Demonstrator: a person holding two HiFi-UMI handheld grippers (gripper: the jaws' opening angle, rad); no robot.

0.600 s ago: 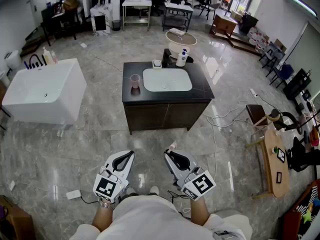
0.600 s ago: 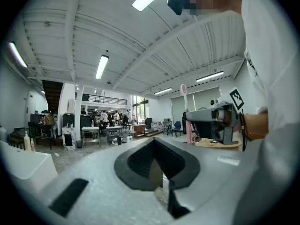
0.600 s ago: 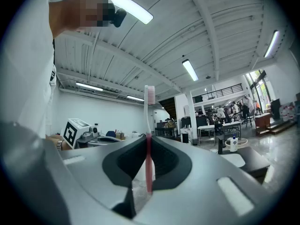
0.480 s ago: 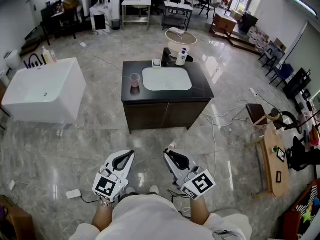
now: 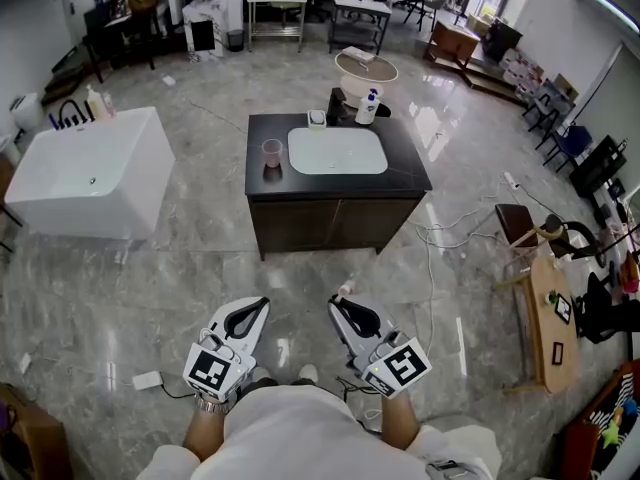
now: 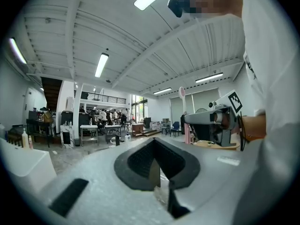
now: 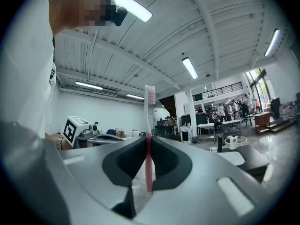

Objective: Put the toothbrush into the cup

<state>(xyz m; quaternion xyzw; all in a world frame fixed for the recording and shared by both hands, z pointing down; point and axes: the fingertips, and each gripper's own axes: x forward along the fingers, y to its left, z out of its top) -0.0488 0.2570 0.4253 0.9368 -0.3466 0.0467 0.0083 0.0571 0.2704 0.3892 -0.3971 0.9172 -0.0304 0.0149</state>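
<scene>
My right gripper is shut on a pink and white toothbrush, whose head sticks up past the jaws in the right gripper view; in the head view only its tip shows. My left gripper is shut with nothing in it, held level with the right one, close to my body. The cup, clear and pinkish, stands on the left part of the dark vanity top, beside the white basin. The vanity is some distance ahead of both grippers.
A white bathtub stands to the left. A soap bottle and black tap sit at the vanity's back edge. Cables, a stool and a wooden bench lie to the right. Grey marble floor lies between me and the vanity.
The vanity and room have slid slightly down in the head view, so I have come a little closer. Both grippers keep their pose.
</scene>
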